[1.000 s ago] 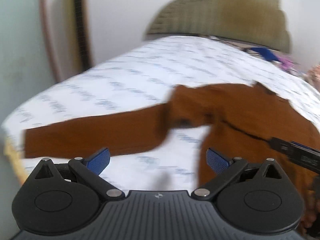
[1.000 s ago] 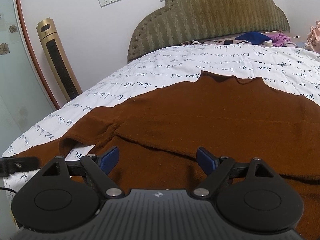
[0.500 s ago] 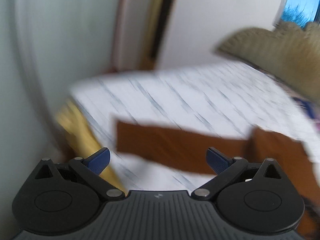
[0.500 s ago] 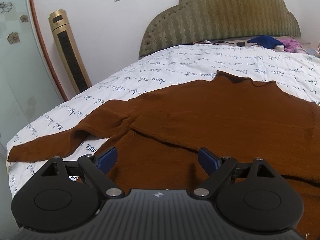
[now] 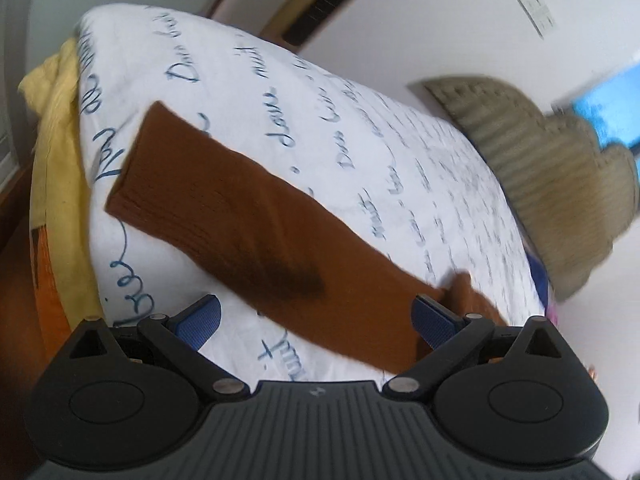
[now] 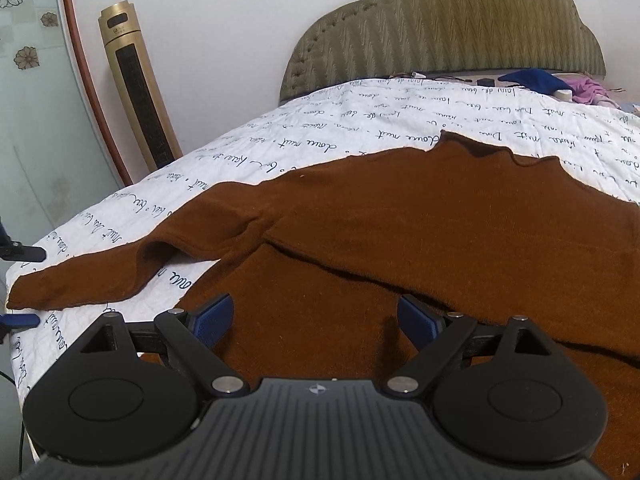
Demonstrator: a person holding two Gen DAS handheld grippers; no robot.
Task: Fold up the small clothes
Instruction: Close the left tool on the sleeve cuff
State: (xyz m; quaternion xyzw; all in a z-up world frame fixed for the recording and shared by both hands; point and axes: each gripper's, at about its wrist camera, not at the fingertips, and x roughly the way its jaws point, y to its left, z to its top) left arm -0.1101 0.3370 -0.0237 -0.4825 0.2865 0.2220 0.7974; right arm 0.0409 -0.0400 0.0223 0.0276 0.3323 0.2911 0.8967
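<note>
Item: brown sweater [image 6: 440,232], laid flat on white quilt [image 6: 360,128] with blue script, neck toward headboard [image 6: 448,36]. Hem already turned up over body, fold edge running across chest; judged as first fold done. Left sleeve [image 5: 248,216] stretched out straight toward corner of bed, cuff near edge above yellow sheet [image 5: 56,128], not yet brought in. Remaining, by judgement: both sleeves to fold inward, then body to halve or third into a small packet; roughly early in the job.

Left gripper [image 5: 316,316]: jaws wide, nothing between them, poised low over the sleeve partway along it, view rolled hard to one side. Right gripper [image 6: 316,318]: jaws wide, nothing pinched, hovering over folded hem of sweater.

Change against a second ago: left view then level and taking in sleeve and body from farther off, now tilted and close over sleeve, cuff large in frame. Right view shifted slightly, more of sleeve and cuff now in sight at left; jaws a touch wider than before. Sweater itself lying as before, no new fold made
</note>
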